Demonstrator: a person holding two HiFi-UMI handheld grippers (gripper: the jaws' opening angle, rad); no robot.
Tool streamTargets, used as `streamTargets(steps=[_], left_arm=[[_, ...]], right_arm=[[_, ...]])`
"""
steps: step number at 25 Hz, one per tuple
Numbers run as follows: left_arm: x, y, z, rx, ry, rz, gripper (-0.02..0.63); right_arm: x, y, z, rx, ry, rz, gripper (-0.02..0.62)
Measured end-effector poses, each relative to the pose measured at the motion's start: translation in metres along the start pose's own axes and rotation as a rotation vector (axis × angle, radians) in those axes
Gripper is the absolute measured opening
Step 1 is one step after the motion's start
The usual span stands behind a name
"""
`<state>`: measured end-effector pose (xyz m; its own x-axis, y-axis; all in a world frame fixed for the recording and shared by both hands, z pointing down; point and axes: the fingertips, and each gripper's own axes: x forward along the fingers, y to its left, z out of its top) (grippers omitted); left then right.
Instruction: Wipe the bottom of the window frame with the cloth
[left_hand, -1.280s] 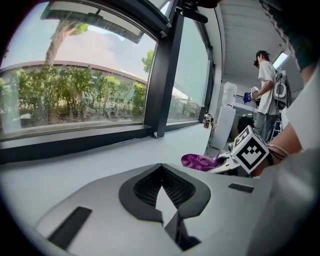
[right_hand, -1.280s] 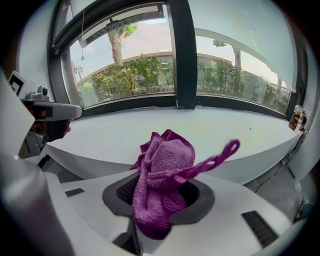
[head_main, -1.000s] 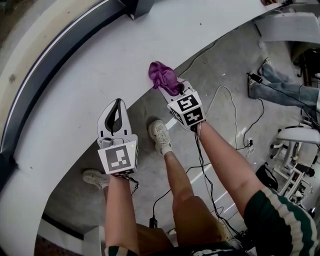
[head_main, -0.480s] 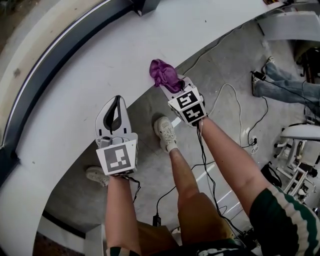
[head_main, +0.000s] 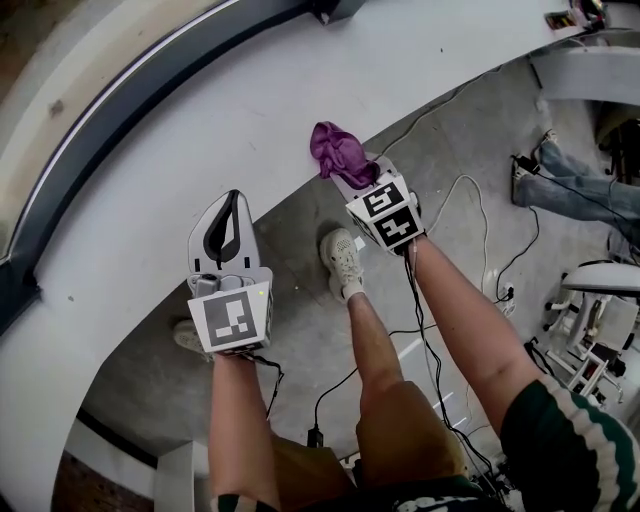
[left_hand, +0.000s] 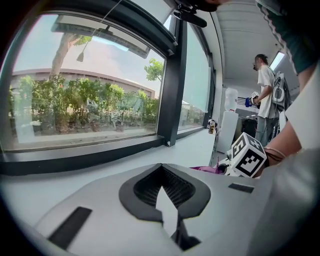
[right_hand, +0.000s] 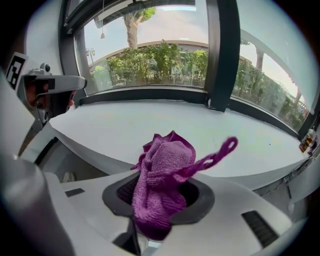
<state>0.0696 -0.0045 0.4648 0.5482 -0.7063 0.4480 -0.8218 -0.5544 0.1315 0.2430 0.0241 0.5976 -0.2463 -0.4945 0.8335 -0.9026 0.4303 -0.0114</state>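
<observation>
only the right gripper (head_main: 352, 178) clamps the bunched purple cloth (right_hand: 162, 185).

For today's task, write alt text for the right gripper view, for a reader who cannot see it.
A purple cloth is clamped in the right gripper, bunched up with a loop sticking out to the right. Beyond it lies a curved white sill below the dark window frame, with trees outside.

sill (head_main: 260, 120) open fwd | window frame (left_hand: 75, 159) walls far edge | mullion (right_hand: 222, 55) juts there
</observation>
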Motion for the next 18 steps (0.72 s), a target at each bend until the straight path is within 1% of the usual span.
streamTargets(steps=[4,12,18], left_arm=[[-0.014,0.016,-0.005,-0.005,0.003,0.015,0.005],[-0.04,0.045,-0.015,-0.031,0.01,0.054,0.005],[-0.06,0.072,-0.021,-0.057,0.009,0.094,0.005]], right_arm=[[0.002,0.03,0.01,-0.031,0.018,0.059,0.143],[0.015,0.073,0.035,-0.08,-0.005,0.104,0.143],[0.026,0.123,0.05,-0.102,-0.002,0.166,0.143]])
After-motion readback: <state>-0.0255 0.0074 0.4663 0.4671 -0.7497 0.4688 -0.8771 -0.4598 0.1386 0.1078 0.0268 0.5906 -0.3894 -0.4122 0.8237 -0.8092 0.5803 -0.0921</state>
